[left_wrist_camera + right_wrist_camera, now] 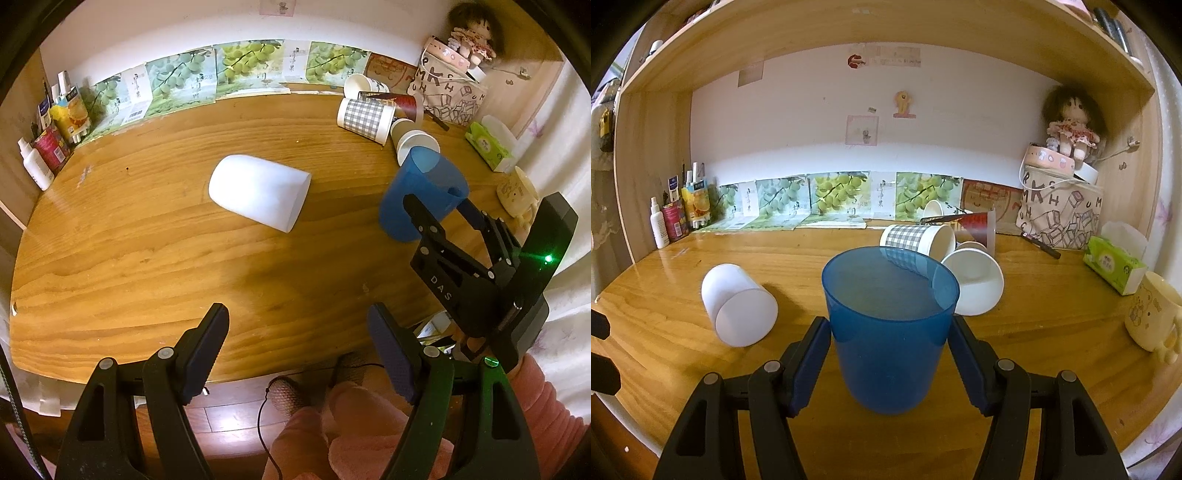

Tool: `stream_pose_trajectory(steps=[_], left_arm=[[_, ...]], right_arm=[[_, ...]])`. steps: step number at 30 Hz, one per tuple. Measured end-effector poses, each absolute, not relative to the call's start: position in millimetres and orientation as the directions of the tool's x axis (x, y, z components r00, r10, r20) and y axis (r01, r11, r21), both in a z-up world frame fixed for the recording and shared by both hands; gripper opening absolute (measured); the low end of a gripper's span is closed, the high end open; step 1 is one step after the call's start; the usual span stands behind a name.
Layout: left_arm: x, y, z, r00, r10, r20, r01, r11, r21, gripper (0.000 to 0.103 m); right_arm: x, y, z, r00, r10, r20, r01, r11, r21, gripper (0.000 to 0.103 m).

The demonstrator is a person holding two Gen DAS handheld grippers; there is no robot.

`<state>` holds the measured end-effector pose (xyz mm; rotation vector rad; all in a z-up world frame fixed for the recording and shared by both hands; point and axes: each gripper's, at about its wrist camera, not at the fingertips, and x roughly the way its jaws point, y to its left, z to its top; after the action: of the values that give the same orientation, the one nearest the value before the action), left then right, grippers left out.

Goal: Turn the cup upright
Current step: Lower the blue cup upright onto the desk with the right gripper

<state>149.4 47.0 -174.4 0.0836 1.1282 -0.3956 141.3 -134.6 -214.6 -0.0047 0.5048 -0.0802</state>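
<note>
A translucent blue plastic cup (888, 332) stands mouth-up between the fingers of my right gripper (889, 365), which is shut on its sides; whether its base rests on the table I cannot tell. In the left wrist view the blue cup (421, 195) is at the right, held by the right gripper (447, 210). A white cup (258, 192) lies on its side at the table's middle, also in the right wrist view (738, 304). My left gripper (297, 354) is open and empty over the table's near edge.
Several paper cups (923, 240) lie tipped over at the back right of the wooden table (147, 266). A cream mug (1152, 314), a green tissue pack (1113, 264) and a printed bag (1060, 210) stand at the right. Bottles (659, 225) stand at the back left.
</note>
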Motion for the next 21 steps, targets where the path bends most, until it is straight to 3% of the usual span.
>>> stream_pose_trajectory(steps=[15, 21], left_arm=[[146.9, 47.5, -168.4, 0.365, -0.319, -0.874, 0.309, 0.928, -0.210, 0.081], [143.8, 48.4, -163.1, 0.389, -0.294, -0.873, 0.264, 0.944, -0.200, 0.080]], right_arm=[[135.7, -132.9, -205.7, 0.820, -0.019, -0.572, -0.005, 0.999, -0.041, 0.067], [131.5, -133.3, -201.9, 0.792, 0.030, -0.610, -0.064, 0.997, -0.035, 0.073]])
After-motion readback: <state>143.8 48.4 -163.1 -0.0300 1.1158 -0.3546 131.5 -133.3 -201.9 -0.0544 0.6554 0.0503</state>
